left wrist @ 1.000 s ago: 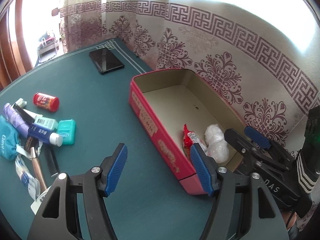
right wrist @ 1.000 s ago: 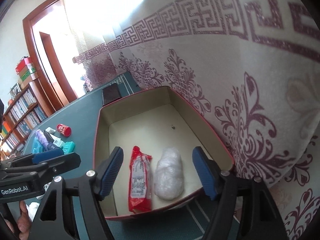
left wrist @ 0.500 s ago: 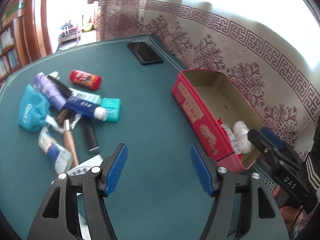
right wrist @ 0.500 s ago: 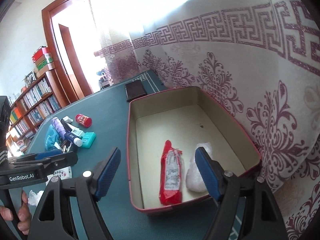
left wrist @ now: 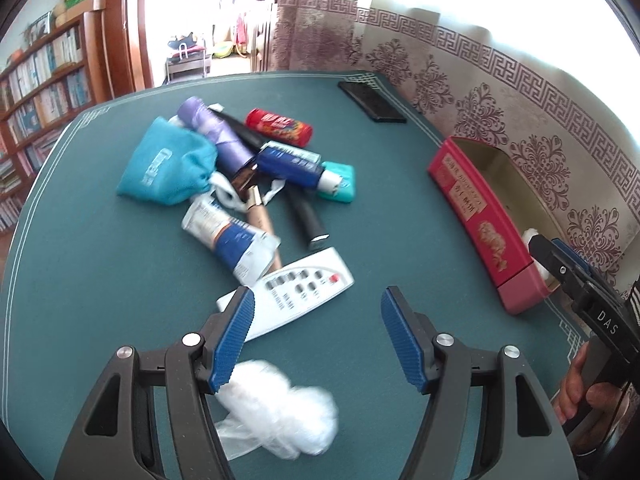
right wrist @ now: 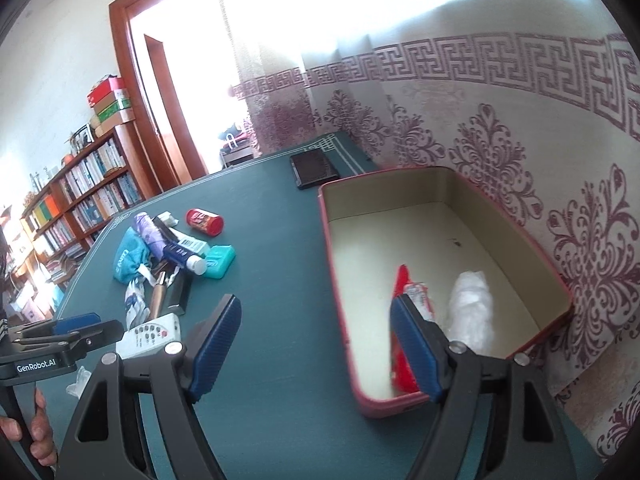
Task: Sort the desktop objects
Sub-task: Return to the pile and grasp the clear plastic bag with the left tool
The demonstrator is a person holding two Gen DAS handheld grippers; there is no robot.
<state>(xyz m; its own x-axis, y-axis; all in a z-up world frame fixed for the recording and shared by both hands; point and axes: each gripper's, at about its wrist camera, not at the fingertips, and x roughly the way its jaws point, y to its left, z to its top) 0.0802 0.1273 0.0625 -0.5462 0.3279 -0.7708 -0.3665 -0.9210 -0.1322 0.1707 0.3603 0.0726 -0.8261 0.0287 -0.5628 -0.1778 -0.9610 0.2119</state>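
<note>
Lying in a loose heap on a dark green table (left wrist: 100, 300) are the things to be sorted: a teal drawstring pouch (left wrist: 168, 166), a lilac folded umbrella (left wrist: 218, 136), a red can (left wrist: 279, 126) on its side, a dark blue tube (left wrist: 294, 166) with a white cap, a mint green case (left wrist: 340, 182), a white and blue packet (left wrist: 230, 238), a slim black stick (left wrist: 306, 218) and a white remote (left wrist: 292, 294) with grey buttons. A crumpled clear plastic bag (left wrist: 280, 412) sits apart from the heap, at the near edge. The left gripper (left wrist: 318, 334) hovers over bare table with its blue pads spread and nothing between them; the remote lies just beyond its left pad, and the plastic bag lies under that same finger. To the right stands a red box (right wrist: 340, 280) with a cream inside, set against a patterned curtain, holding a red packet (right wrist: 404, 288) and a clear plastic bundle (right wrist: 472, 304). The right gripper (right wrist: 316, 344), also spread and empty, straddles the box's near left wall. A black phone (right wrist: 314, 168) lies at the far table edge.
</note>
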